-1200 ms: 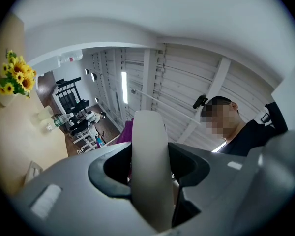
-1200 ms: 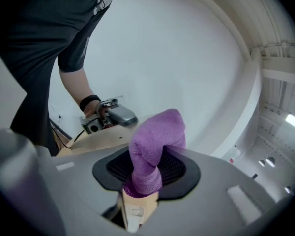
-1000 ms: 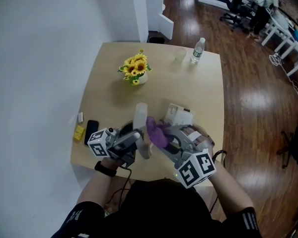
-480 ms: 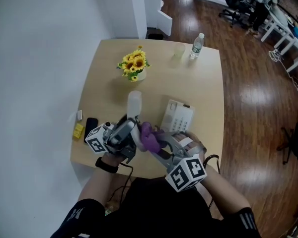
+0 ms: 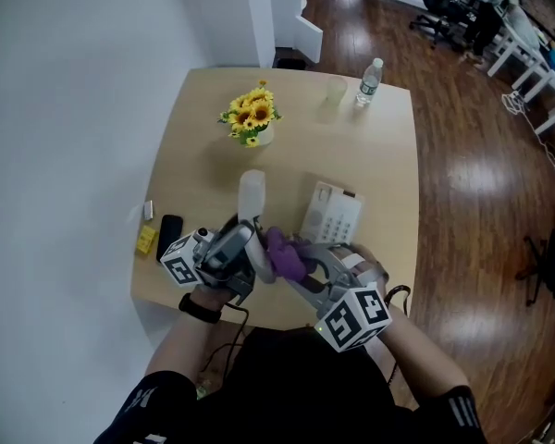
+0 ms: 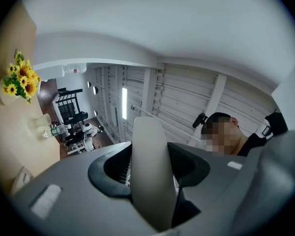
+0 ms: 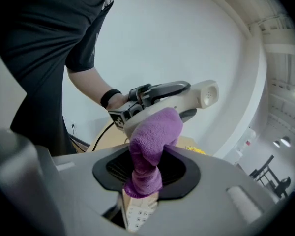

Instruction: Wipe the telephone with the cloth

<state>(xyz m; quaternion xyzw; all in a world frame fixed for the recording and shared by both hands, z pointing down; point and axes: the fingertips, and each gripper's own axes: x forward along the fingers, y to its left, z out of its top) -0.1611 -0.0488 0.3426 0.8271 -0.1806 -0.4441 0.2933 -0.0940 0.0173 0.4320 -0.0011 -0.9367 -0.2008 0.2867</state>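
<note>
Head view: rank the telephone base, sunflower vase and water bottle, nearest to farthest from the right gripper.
1. The telephone base, just ahead of the right gripper, slightly right.
2. The sunflower vase, farther back, to the left.
3. The water bottle, farthest back, to the right.

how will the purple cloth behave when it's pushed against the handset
Probably floppy: the purple cloth bulges and folds above the right gripper's shut jaws. Likely light and soft, so it should squash against the handset rather than skid off.
</note>
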